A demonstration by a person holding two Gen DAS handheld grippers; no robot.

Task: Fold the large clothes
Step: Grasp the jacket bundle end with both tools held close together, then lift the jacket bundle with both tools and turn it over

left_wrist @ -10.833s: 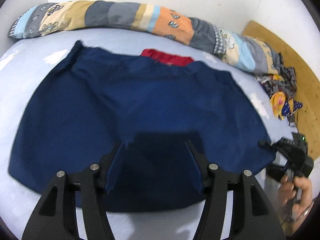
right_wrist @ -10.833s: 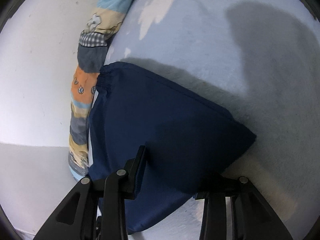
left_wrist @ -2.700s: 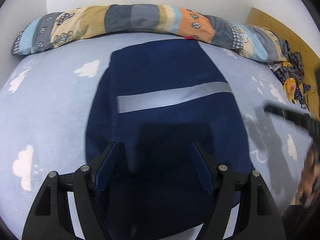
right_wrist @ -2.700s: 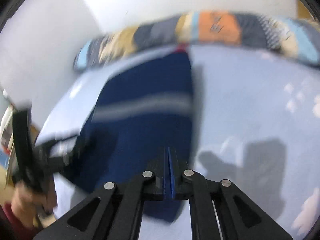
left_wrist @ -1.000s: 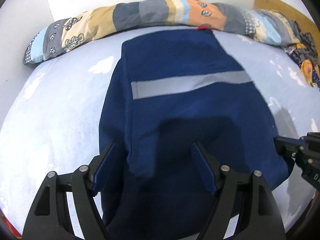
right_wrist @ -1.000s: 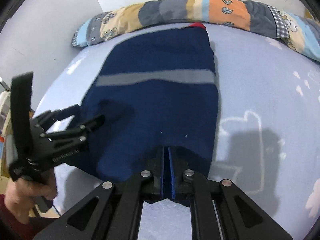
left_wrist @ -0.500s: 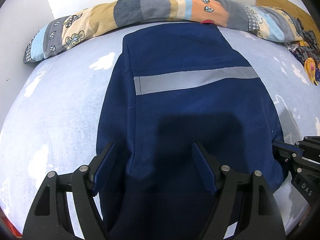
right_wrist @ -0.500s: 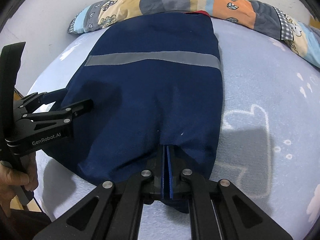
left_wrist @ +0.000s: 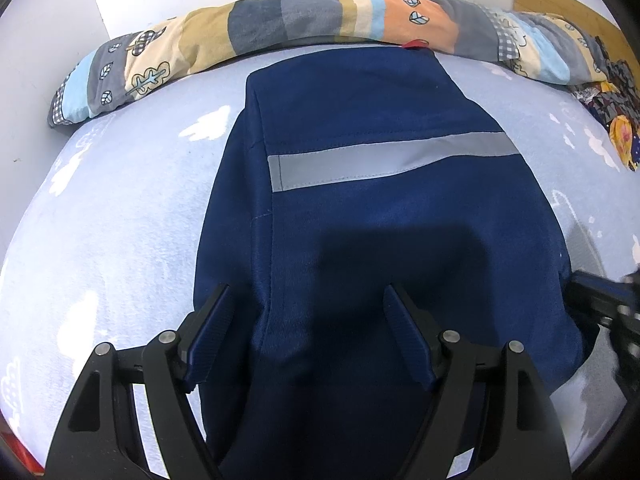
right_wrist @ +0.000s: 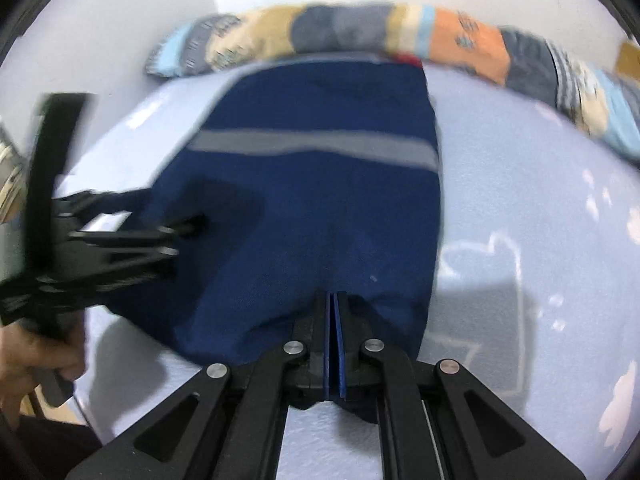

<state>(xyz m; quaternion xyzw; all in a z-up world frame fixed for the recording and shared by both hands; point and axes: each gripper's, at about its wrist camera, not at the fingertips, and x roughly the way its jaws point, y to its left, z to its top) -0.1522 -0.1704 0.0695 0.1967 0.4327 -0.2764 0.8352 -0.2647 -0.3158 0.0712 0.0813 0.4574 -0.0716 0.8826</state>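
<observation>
A navy blue garment [left_wrist: 380,208] with a grey reflective stripe [left_wrist: 384,160] lies folded lengthwise on the light blue bed. My left gripper [left_wrist: 310,320] is open, its fingers straddling the garment's near left hem. My right gripper [right_wrist: 333,300] is shut on the garment's near hem [right_wrist: 320,280]; it also shows at the right edge of the left wrist view [left_wrist: 600,308]. The left gripper appears blurred at the left of the right wrist view [right_wrist: 120,236], beside the garment's left edge.
A long patchwork pillow [left_wrist: 320,24] lies along the far wall. A heap of patterned clothes [left_wrist: 608,104] sits at the far right by a wooden board [left_wrist: 560,4]. The bed sheet [left_wrist: 120,208] has white cloud prints. A red scrap [left_wrist: 416,43] peeks out behind the garment.
The left gripper has moved slightly forward over the hem. The right wrist view is now blurred by motion; the right gripper stays shut on the hem.
</observation>
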